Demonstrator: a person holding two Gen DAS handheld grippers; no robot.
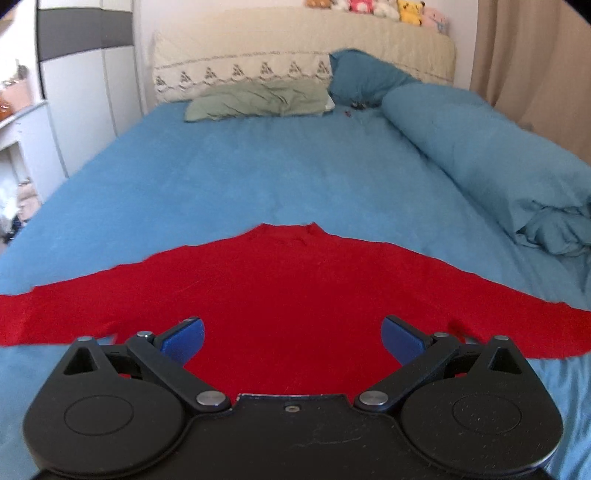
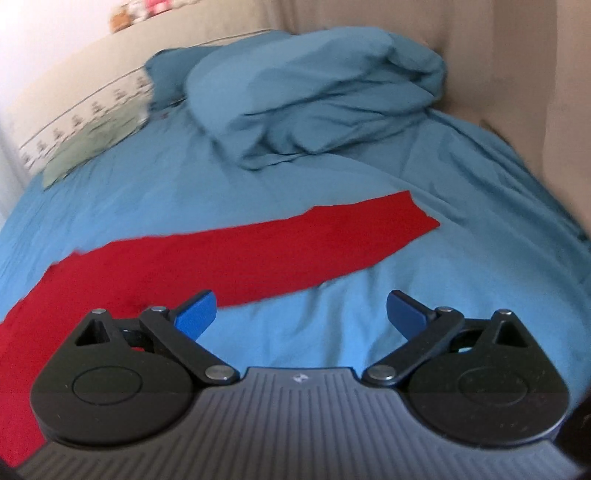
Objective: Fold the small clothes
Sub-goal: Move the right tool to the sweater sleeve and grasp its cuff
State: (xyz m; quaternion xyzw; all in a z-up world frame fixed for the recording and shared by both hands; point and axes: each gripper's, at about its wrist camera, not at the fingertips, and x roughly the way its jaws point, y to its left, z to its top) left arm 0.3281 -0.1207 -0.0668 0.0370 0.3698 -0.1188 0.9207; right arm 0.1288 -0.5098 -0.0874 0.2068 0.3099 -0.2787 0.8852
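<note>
A red long-sleeved top [image 1: 280,288] lies flat on the blue bed sheet [image 1: 229,177], its sleeves spread to the left and right. My left gripper [image 1: 291,339] is open and empty, just above the middle of the top's body near its lower hem. In the right wrist view the top's right sleeve [image 2: 295,243] stretches out towards the right, its cuff lying flat. My right gripper [image 2: 301,314] is open and empty, above bare sheet [image 2: 332,325] just below that sleeve, with its left finger [image 2: 195,314] at the sleeve's lower edge.
A rolled blue duvet [image 1: 480,147] lies along the bed's right side, also bunched in the right wrist view [image 2: 314,96]. A green pillow [image 1: 258,99] and a blue pillow [image 1: 365,77] sit at the headboard [image 1: 295,48]. Plush toys [image 1: 380,9] line its top. A beige curtain [image 1: 535,55] hangs right; a white wardrobe [image 1: 81,74] stands left.
</note>
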